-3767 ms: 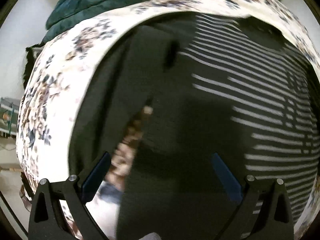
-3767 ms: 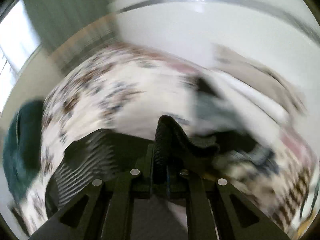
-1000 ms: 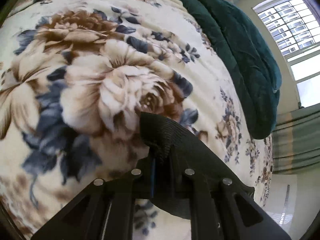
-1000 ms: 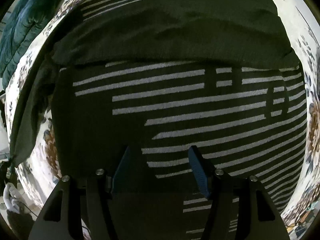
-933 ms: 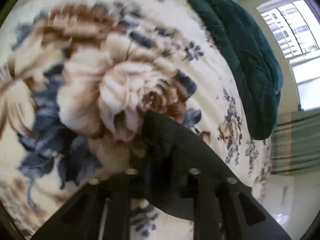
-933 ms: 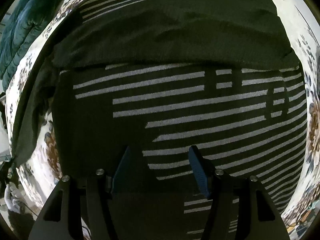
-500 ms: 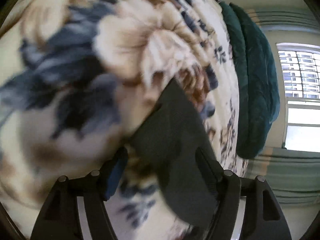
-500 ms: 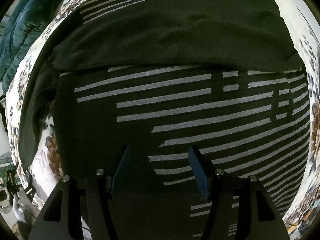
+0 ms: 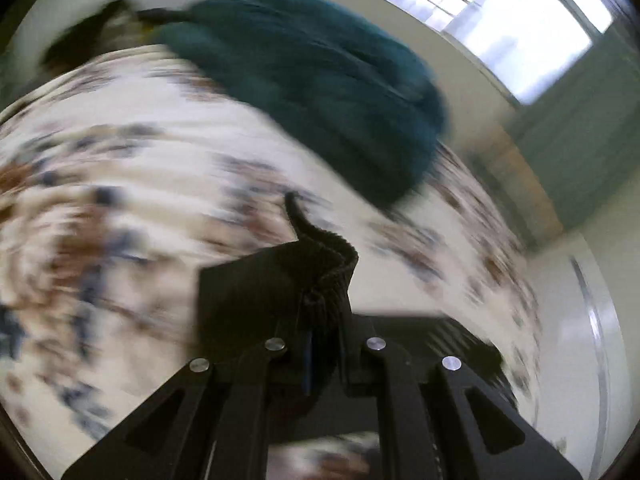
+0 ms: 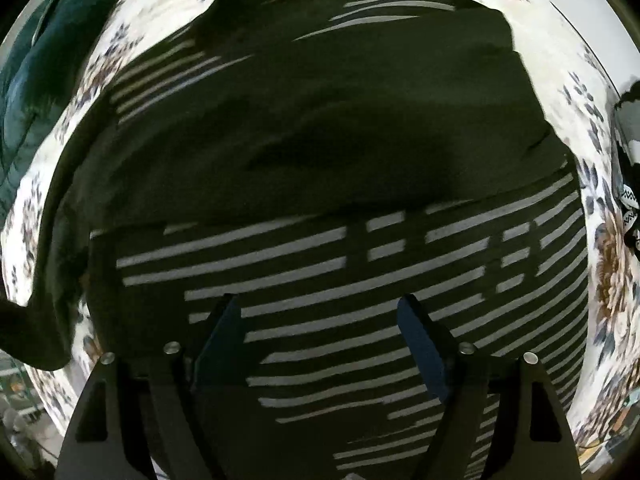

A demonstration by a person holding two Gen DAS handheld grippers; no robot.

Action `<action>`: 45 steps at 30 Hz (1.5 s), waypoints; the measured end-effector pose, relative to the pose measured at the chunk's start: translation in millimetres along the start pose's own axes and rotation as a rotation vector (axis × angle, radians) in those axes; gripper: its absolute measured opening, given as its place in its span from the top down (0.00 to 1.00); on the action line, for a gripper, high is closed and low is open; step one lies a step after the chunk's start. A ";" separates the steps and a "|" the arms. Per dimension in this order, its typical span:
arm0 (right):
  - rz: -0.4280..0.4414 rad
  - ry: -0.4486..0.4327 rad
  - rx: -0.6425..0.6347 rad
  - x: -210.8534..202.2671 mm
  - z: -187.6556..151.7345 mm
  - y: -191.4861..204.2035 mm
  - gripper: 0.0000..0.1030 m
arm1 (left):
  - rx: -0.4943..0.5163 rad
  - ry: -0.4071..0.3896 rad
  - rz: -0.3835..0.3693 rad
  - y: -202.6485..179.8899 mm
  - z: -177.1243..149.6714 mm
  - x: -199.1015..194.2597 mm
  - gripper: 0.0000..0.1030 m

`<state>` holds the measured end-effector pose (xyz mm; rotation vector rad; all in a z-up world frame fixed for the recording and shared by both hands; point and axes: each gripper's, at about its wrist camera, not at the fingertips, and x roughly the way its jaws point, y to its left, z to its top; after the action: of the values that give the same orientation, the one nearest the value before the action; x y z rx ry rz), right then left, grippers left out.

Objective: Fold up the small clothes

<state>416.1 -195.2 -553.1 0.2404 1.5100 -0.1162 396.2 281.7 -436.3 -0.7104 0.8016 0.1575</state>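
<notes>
left wrist: slants down across floral bedspread [image 9: 120,168], blurred | right wrist: looks straight down, close over striped garment [image 10: 320,280] | shared: bedspread, green quilt [image 9: 320,92]

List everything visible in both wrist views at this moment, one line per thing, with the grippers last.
striped garment: one, dark with pale horizontal stripes, spread on the bed below the right gripper, its upper part covered by plain dark fabric folded over it.
ribbed dark fabric: one edge, bunched and pinched at the left gripper, lifted off the bed.
floral blanket: one, cream with brown and blue flowers, covering the bed.
teal quilt: one, dark teal, lying along the far edge of the bed.
window: one, bright, behind the quilt.
patterned black-and-white item: one, at the right edge, too cut off to identify.
left gripper: black, shut on the ribbed fabric.
right gripper: black with blue pads, open above the stripes.
</notes>
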 end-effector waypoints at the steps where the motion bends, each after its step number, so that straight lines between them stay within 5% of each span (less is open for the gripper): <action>1: 0.007 0.001 0.009 -2.4 1.4 -7.9 0.20 | 0.034 0.037 -0.046 -33.0 -11.0 12.0 0.93; 4: 0.031 -0.001 0.025 -10.7 7.8 -31.8 0.20 | 0.138 0.186 -0.136 -113.9 -50.8 49.7 0.90; 7: 0.069 0.000 0.018 -19.5 17.6 -45.6 0.20 | 0.197 0.267 -0.116 -149.3 -86.0 63.9 0.84; 10: 0.161 0.010 0.023 -26.7 28.3 -46.1 0.20 | 0.227 0.216 -0.032 -146.3 -96.3 53.0 0.57; 12: 0.253 0.020 0.022 -27.2 38.5 -35.6 0.20 | 0.257 0.165 0.076 -134.1 -96.8 44.5 0.00; 15: 0.380 0.045 -0.011 -18.3 53.1 0.2 0.20 | 0.258 0.135 0.202 -105.1 -101.4 33.9 0.00; 18: 0.420 0.095 -0.097 7.0 67.0 54.5 0.21 | 0.233 0.139 0.361 -62.0 -95.5 31.2 0.00; 24: 0.280 0.188 -0.170 78.2 68.3 120.7 0.27 | 0.166 0.107 0.488 -25.5 -85.4 19.0 0.00; 25: 0.259 0.141 -0.184 74.3 67.2 125.3 0.47 | 0.161 0.097 0.495 -23.4 -84.1 14.8 0.00; 26: 0.245 0.108 -0.198 68.3 66.6 127.8 0.94 | 0.163 0.090 0.503 -24.9 -83.3 14.9 0.00; 30: 0.253 -0.010 -0.223 26.7 64.1 125.2 0.95 | 0.188 0.082 0.512 -27.0 -80.3 18.6 0.00; 34: 0.267 -0.102 -0.239 -24.5 70.9 109.8 0.96 | 0.195 0.091 0.502 -34.3 -75.9 27.3 0.00; 39: 0.229 -0.160 -0.202 -80.4 104.7 36.4 0.96 | 0.216 0.089 0.456 -55.4 -70.8 31.9 0.00; 45: 0.041 -0.172 -0.106 -90.4 154.1 -76.3 0.96 | 0.257 0.146 0.378 -93.6 -74.8 70.7 0.00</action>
<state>543.4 -311.1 -463.0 0.1713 1.3347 -0.0231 436.6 153.8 -473.2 -0.3249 1.0705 0.3397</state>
